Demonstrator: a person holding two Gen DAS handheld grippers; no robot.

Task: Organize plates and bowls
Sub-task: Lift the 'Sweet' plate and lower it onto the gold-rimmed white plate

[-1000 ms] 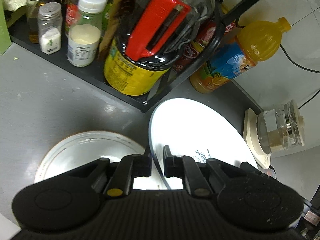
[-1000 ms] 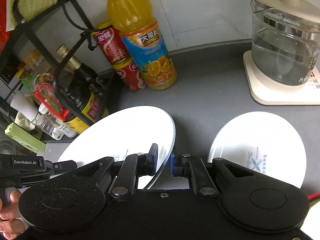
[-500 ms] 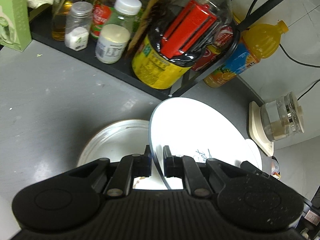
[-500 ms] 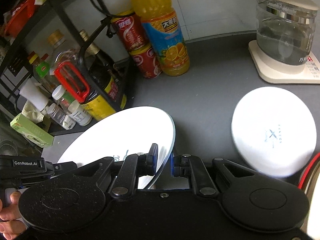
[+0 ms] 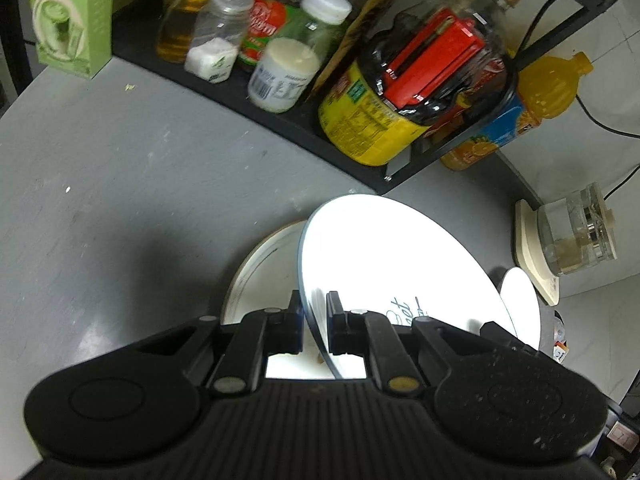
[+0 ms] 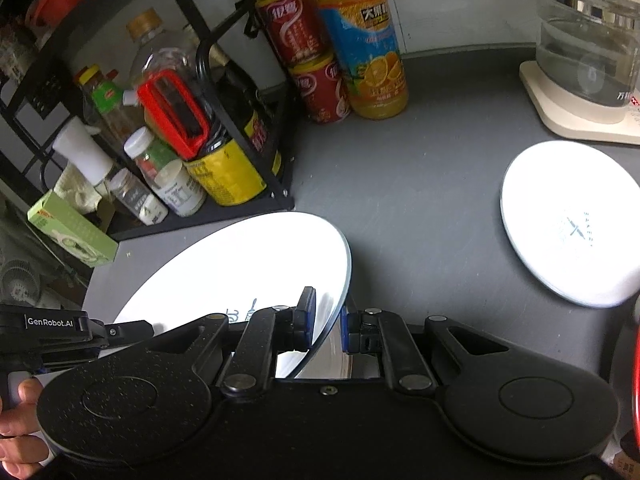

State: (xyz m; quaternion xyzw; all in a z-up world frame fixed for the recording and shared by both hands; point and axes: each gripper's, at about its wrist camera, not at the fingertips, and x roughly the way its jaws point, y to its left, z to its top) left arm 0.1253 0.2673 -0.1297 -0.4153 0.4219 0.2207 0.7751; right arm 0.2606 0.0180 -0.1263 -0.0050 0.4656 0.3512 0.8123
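plate (image 5: 384,256) rim | clamped between both hand-held grippers (image 5: 313,322) (image 6: 327,322)

The held plate (image 5: 400,264) covers the right half of the rimmed plate (image 5: 264,268) beneath — and most of the far plate (image 5: 524,304). Right of the held plate, the kettle (image 6: 588,36) is cut off — top and right side. The held plate's print (image 5: 404,308) is partly hidden.

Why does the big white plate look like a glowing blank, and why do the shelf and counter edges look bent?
Left wrist view: the held plate is overexposed, so only some dark lettering survives, and the left gripper casts a shadow on the counter. Right wrist view: same glare on the plate, and the fisheye lens curves the rack.
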